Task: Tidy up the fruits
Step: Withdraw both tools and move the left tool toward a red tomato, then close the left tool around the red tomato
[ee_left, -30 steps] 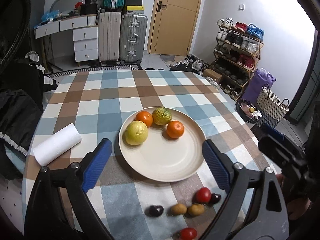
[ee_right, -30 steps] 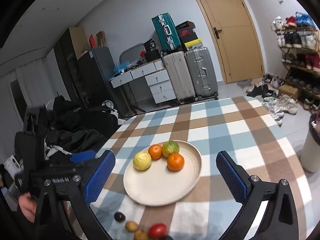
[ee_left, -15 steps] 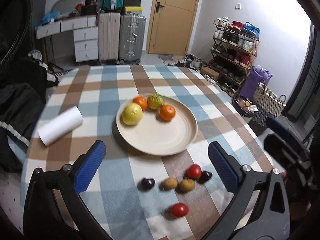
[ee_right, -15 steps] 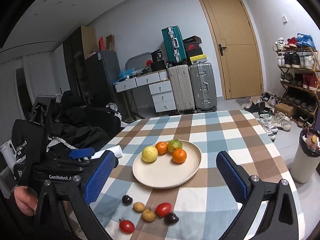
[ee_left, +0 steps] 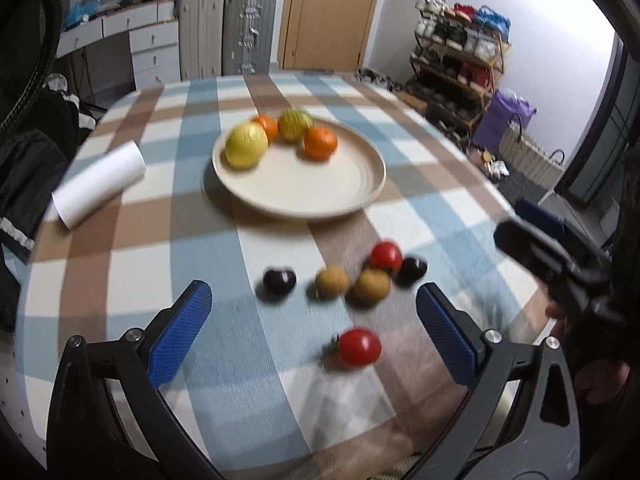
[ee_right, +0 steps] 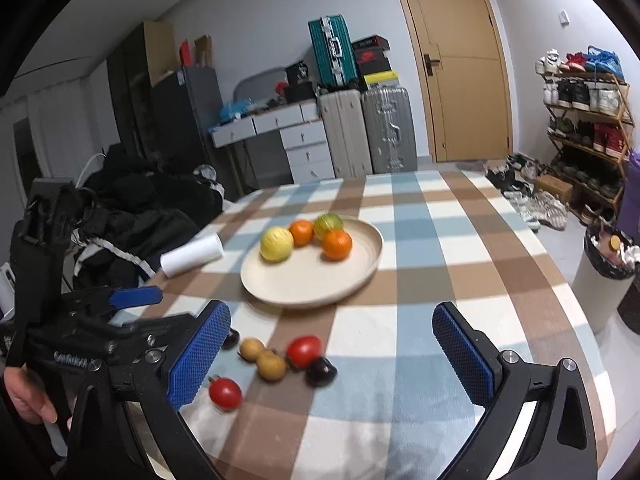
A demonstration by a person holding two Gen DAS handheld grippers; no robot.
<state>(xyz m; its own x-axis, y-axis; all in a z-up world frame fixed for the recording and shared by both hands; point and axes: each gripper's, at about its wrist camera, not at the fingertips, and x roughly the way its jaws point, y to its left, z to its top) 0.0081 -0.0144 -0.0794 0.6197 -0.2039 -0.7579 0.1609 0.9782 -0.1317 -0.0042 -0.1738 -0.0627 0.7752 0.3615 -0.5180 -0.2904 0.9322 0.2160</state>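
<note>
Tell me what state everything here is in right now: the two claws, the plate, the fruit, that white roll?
Left claw: open, empty, above the table.
Right claw: open, empty.
Plate: upright on the table, holding four fruits at its far side.
Small fruits: six, loose on the cloth, off the plate.
White roll: lying on its side.
Door: shut.
</note>
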